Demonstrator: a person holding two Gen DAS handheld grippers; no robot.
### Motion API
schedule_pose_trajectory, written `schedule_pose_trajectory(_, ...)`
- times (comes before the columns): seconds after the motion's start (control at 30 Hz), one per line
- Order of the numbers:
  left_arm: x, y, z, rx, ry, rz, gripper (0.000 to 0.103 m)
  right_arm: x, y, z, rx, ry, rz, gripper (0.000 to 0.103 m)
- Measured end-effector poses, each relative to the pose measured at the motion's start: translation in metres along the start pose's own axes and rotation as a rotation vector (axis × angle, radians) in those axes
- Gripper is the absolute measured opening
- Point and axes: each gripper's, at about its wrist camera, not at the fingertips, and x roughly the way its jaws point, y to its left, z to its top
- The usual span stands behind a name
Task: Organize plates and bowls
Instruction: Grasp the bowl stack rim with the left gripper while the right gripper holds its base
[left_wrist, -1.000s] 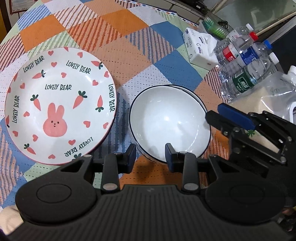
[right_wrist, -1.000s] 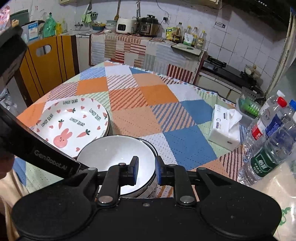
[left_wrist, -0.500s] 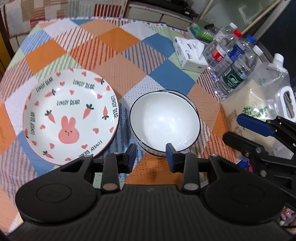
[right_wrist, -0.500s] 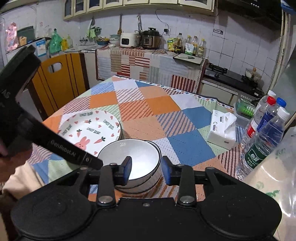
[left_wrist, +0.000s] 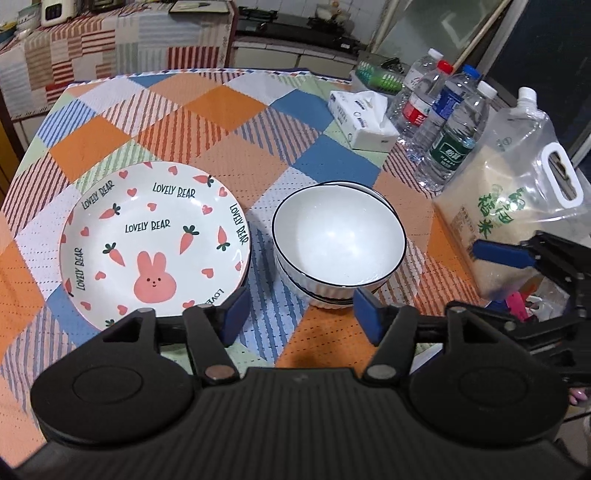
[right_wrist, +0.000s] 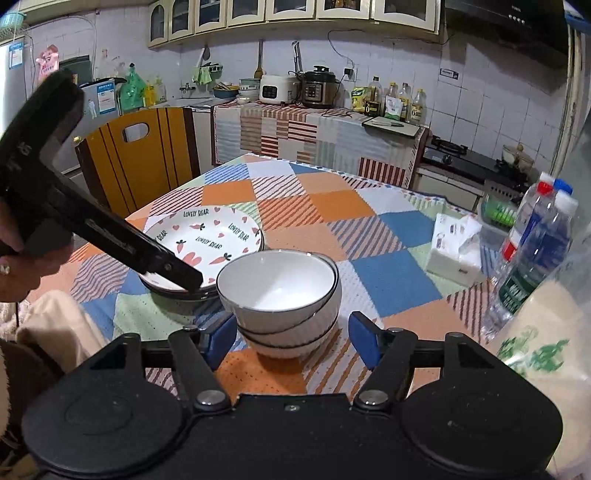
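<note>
The table is carrying a stack of rabbit plates and, just beside it, a nested stack of white bowls. The left gripper and right gripper are opening their fingers, holding nothing. Risk: the bowl stack is sitting slightly askew, so a careless nudge could topple it.

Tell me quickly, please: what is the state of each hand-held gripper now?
Left hand-held gripper: jaws opening, nothing between them, holding nothing.
Right hand-held gripper: jaws opening, holding nothing; the bowl stack lies just beyond its fingertips.
</note>
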Motion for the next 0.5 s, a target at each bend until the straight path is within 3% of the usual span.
schedule_pose_trajectory(0.33,0.015,0.01,-0.006,-0.056,-0.064,-0.096,0.066,0.058,-0.001,-0.039,-0.044,0.081,0.027,0.085)
schedule_pose_trajectory(0.5,0.037,0.024,0.0,-0.161,-0.02,-0.14,0.066,0.077,0.001,-0.046,-0.09,0.1,0.043,0.085)
